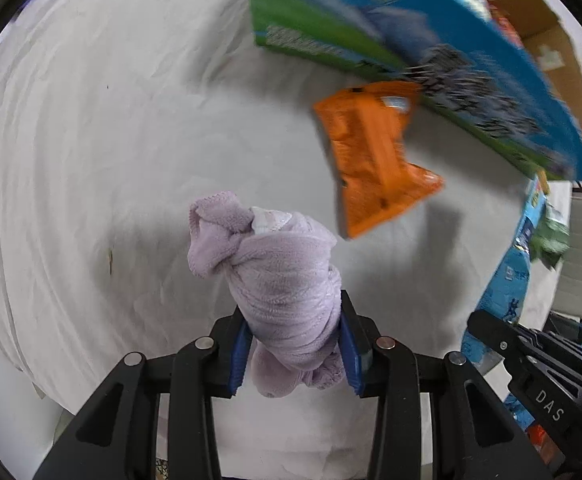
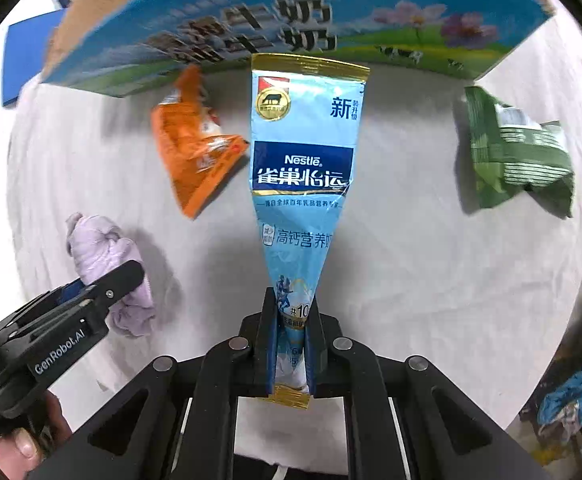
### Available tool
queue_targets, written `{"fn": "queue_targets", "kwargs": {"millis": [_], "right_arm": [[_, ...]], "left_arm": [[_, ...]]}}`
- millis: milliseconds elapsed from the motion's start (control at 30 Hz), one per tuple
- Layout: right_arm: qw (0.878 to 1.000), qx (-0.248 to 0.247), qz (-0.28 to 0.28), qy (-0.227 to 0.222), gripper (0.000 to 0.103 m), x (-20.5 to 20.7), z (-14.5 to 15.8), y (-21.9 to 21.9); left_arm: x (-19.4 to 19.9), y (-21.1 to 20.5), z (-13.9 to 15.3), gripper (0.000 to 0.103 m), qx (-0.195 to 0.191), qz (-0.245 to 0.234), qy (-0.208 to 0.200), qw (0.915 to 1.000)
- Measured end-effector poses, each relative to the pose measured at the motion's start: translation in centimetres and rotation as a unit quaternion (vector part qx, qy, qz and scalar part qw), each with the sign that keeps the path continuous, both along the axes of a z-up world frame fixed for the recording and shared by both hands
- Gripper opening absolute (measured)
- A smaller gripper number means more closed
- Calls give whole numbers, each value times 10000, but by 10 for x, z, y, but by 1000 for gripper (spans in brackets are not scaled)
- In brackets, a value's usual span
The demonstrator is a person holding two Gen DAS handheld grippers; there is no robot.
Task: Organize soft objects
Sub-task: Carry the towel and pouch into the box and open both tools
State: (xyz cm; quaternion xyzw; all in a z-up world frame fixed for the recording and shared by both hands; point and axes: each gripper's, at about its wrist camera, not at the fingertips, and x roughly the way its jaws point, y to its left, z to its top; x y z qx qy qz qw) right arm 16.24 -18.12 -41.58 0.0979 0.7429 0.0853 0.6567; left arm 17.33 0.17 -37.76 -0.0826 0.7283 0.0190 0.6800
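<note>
Left tongs (image 1: 295, 344) | you're clamping the knotted lilac towel (image 1: 279, 276), lifted over the white-clothed bench (image 1: 91, 140) | right tongs (image 2: 291, 344) are pinching the blue milk-powder sachet (image 2: 305, 168), long axis pointing far toward the carton box (image 2: 291, 20) | box lying straight ahead, right tongs likely nearer.

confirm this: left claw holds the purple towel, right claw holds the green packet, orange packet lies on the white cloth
One thing is wrong. The right wrist view shows the right claw shut on the light blue Nestle pouch; the green packet lies on the white cloth. The rest stands.
</note>
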Motion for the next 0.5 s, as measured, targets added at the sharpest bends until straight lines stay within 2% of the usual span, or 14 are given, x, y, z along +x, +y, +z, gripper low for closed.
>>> {"fn": "queue_targets", "kwargs": {"millis": [267,500], "right_arm": [[9986,426,32,-301,11,-6,49,-13],[9941,789,-53,-744,11,10,120,-37]], "left_arm": [[-14,-26,69,36,-350,-416,-506,9972],[18,-49,130,36,-589,-750,-941,9910]]}}
